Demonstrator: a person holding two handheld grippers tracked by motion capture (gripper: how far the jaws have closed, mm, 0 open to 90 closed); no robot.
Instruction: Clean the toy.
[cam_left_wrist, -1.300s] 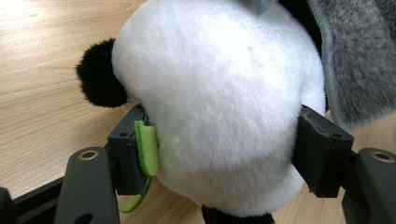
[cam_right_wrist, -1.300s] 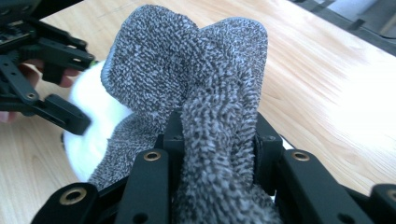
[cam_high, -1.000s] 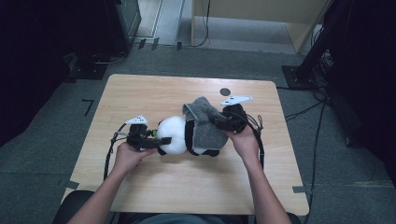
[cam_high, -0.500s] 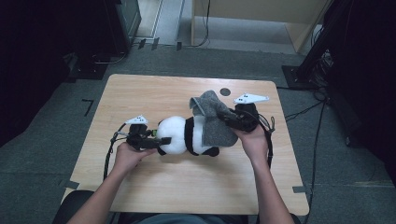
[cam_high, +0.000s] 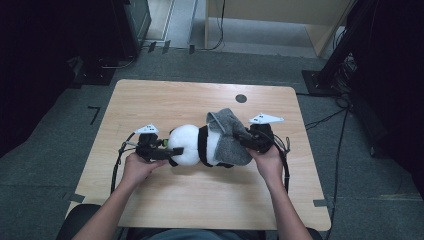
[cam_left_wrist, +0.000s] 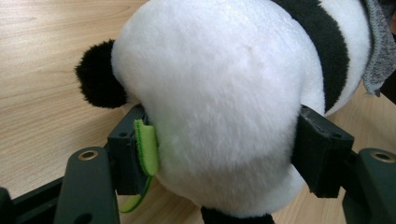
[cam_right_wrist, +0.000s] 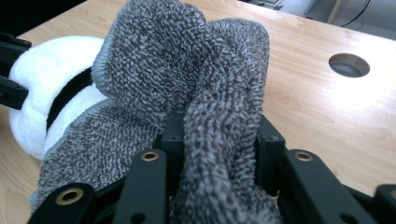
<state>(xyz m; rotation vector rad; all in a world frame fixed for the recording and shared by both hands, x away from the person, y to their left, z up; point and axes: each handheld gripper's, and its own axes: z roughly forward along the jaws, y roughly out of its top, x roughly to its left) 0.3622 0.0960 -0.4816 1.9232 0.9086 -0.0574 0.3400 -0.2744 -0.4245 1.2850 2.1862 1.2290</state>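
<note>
My left gripper (cam_high: 167, 151) is clamped on the white head of the plush panda (cam_high: 192, 145), which lies near the middle of the wooden table (cam_high: 165, 100). My right gripper (cam_high: 246, 138) pinches a fold of the grey towel (cam_high: 231, 140) draped over the panda's far end

Plush panda (cam_high: 192, 145) mid-table (cam_high: 165, 100); towel (cam_high: 231, 137) over its right end; hole (cam_high: 241, 98) behind
</note>
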